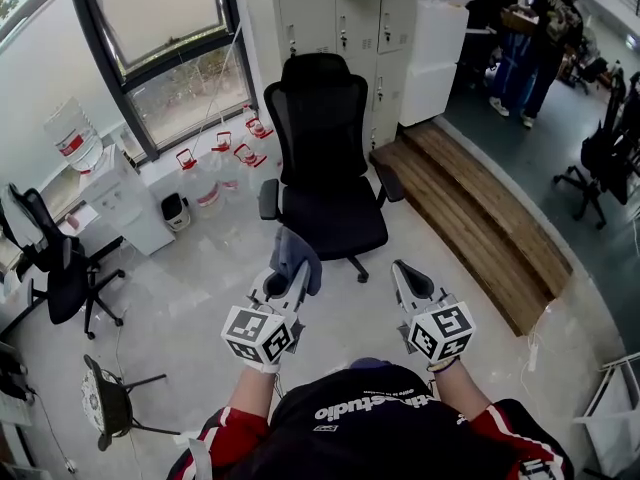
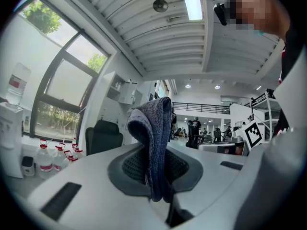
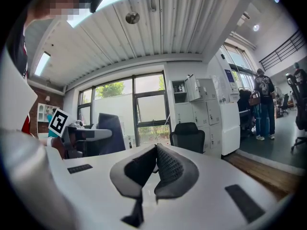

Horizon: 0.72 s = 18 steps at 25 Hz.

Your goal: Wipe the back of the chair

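A black office chair (image 1: pixel 325 163) faces me, its mesh back (image 1: pixel 318 118) toward the window; it also shows small in the left gripper view (image 2: pixel 103 135) and the right gripper view (image 3: pixel 188 136). My left gripper (image 1: pixel 288 268) is shut on a blue-grey cloth (image 1: pixel 296 254), which sticks up folded between its jaws (image 2: pixel 153 147). My right gripper (image 1: pixel 404 271) is shut with nothing in it (image 3: pixel 154 153). Both are held low in front of me, short of the chair's seat (image 1: pixel 333 220).
Water bottles (image 1: pixel 220 163) stand by the window at left. White lockers (image 1: pixel 350 28) are behind the chair, a wooden step (image 1: pixel 470 208) to its right. Other black chairs (image 1: pixel 60 268) and a stool (image 1: pixel 105 400) are at left. People (image 1: pixel 540 38) stand far right.
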### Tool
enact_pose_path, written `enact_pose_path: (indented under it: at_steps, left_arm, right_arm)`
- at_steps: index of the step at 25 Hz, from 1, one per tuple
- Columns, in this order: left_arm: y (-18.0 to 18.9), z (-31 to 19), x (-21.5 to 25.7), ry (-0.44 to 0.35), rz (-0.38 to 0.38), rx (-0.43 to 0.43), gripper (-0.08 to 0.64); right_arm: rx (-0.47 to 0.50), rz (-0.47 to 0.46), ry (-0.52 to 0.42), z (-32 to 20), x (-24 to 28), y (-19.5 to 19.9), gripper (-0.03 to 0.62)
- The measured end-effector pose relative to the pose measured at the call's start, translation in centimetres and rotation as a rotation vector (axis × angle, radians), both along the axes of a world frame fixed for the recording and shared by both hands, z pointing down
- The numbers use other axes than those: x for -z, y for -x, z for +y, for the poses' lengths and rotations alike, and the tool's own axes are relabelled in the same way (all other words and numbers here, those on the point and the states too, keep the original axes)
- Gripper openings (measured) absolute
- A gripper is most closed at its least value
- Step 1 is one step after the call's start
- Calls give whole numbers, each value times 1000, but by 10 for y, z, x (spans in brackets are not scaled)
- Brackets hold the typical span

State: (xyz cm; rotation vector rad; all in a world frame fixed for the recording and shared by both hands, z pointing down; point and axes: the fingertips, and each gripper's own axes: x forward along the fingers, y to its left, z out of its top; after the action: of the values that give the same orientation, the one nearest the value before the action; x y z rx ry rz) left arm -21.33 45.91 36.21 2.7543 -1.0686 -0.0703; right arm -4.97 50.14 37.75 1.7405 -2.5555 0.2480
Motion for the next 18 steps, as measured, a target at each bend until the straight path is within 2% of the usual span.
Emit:
enact_pose_path:
  at_steps: [10, 18]
  left_arm:
    - [-10, -28, -12, 24, -4, 3, 57]
    - [-24, -109, -13, 28, -30, 30, 57]
  right_arm:
    - [11, -11, 28, -30, -11, -8, -3]
    - [40, -50, 21, -121, -11, -23, -3]
